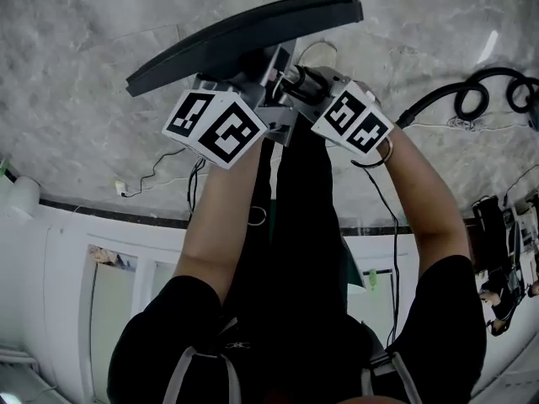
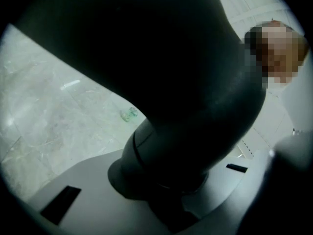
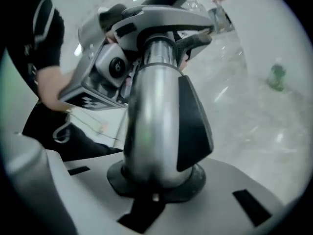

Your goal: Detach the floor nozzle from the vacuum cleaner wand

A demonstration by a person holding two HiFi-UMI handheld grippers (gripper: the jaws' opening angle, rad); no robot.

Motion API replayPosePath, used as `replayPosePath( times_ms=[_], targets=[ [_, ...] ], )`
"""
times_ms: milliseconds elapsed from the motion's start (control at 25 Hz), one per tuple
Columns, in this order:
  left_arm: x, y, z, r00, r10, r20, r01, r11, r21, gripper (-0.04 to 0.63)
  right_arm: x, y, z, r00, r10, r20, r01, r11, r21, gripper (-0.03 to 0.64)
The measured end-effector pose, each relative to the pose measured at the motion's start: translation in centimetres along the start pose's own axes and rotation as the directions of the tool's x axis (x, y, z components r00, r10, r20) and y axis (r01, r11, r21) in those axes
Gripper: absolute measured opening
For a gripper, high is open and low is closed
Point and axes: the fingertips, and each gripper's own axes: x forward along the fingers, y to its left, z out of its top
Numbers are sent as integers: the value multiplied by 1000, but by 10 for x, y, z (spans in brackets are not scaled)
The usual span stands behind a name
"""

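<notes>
the floor nozzle (image 1: 244,36) shows as a long dark bar slanting across the upper middle of the head view, its right end higher in the picture, with the marbled floor (image 1: 84,49) behind it. its dark curved neck (image 2: 195,106) fills most of the left gripper view and runs down to the base of the jaws. the left gripper (image 1: 248,87) is clamped on this neck, just under the nozzle bar.

the wand (image 3: 149,121), a bright metal tube with a black latch piece (image 3: 195,126) on one side, stands between the jaws in the right gripper view. the right gripper (image 1: 295,82) is pinching this tube. the two grippers sit side by side, their marker cubes nearly touching. in the head view they cover the joint between nozzle and wand, so it cannot be told whether it has parted.

the person's left forearm (image 1: 215,234) and right forearm (image 1: 429,200) reach up the picture to the grippers, with dark clothing between them.

surroundings: a black hose (image 1: 476,91) lies looped on the floor at the right edge of the head view, well apart from the nozzle. a small green bottle (image 3: 277,77) stands on the floor some way off. a white wall panel (image 1: 67,259) runs along the lower left, and a thin cable (image 1: 152,175) lies near its foot.
</notes>
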Motion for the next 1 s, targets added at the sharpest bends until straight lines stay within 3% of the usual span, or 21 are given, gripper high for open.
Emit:
replayPosePath(
  times_ms=[40, 80, 120, 160, 200, 240, 320, 360, 400, 440, 520, 600, 640, 720, 760, 800, 880, 1000],
  targets=[
    [-4, 7, -4, 1000, 5, -5, -5, 1000, -26, 75, 2, 15, -7, 985, 168, -29, -167, 985, 34, 83],
    [-7, 17, -9, 1000, 18, -13, -19, 997, -71, 75, 1, 30, -13, 940, 337, -56, -332, 939, 89, 79],
    [-9, 27, -13, 1000, 26, -17, -28, 992, -123, 75, -2, 44, -17, 872, 485, -70, -471, 869, 155, 75],
    [-9, 32, -16, 999, 26, -19, -29, 986, -166, 77, -7, 54, -19, 805, 589, -70, -565, 797, 212, 72],
    [-8, 35, -17, 1000, 18, -19, -21, 982, -186, 77, -10, 59, -18, 767, 638, -64, -608, 756, 242, 69],
    [-7, 34, -17, 1000, 6, -20, -10, 983, -183, 77, -10, 57, -17, 775, 628, -64, -599, 764, 240, 67],
    [-6, 34, -15, 999, -4, -32, 0, 990, -143, 77, 3, 41, -16, 885, 459, -79, -442, 881, 169, 61],
    [-6, 34, -14, 999, -1, -41, -4, 992, -124, 77, 10, 30, -16, 942, 326, -85, -314, 941, 124, 61],
    [-5, 33, -13, 999, 2, -47, -7, 994, -107, 77, 14, 18, -15, 980, 181, -85, -174, 981, 85, 61],
    [-4, 30, -11, 999, 4, -49, -9, 996, -88, 77, 15, 6, -14, 996, 37, -81, -33, 998, 53, 61],
    [-1, 24, -5, 999, 10, -48, -12, 999, -46, 77, 14, -17, -9, 976, -209, -61, 210, 978, 6, 59],
    [1, 25, 0, 999, 7, -51, -8, 1000, -16, 77, 17, -29, -4, 947, -320, -36, 320, 947, -11, 58],
    [1, 24, 0, 999, -5, -54, 4, 1000, -8, 77, 19, -27, -4, 952, -304, -28, 304, 953, -5, 57],
    [-3, 14, -3, 997, -41, -58, 41, 999, -2, 80, 17, -4, -8, 993, -115, -18, 116, 993, 29, 55],
    [-4, 9, -6, 996, -61, -58, 61, 998, -4, 81, 14, 12, -11, 1000, 26, -10, -25, 998, 51, 56],
    [-5, 3, -8, 995, -86, -54, 86, 996, -10, 81, 8, 27, -12, 987, 161, 0, -161, 984, 76, 57],
    [-7, -11, -8, 984, -173, -45, 172, 985, -31, 81, -6, 52, -12, 924, 382, 32, -382, 915, 131, 57],
    [-15, -34, -7, 945, -323, -39, 319, 944, -82, 81, -30, 84, -6, 787, 612, 81, -614, 765, 194, 57]
  ],
)
